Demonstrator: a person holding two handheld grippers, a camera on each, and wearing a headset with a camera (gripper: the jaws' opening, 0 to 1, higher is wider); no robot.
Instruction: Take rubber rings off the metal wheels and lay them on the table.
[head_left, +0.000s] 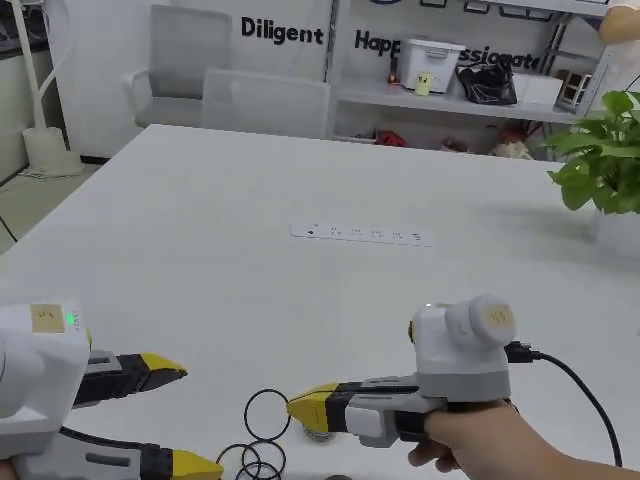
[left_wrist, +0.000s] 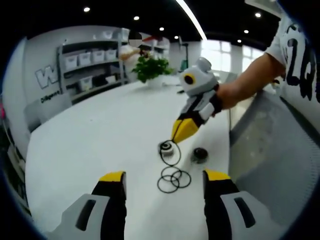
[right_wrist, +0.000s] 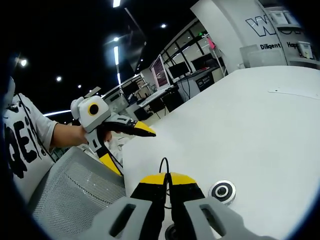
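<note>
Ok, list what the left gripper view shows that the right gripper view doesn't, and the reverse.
Left gripper view: loose rings lying overlapped on the table, a potted plant.
Right gripper view: a mesh chair, desks with monitors.
Both: the white table, the open left gripper, the right gripper shut on a rubber ring, a metal wheel.

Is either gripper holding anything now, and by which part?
Right gripper pinches a rubber ring by one side of its loop; left gripper is open, empty.
</note>
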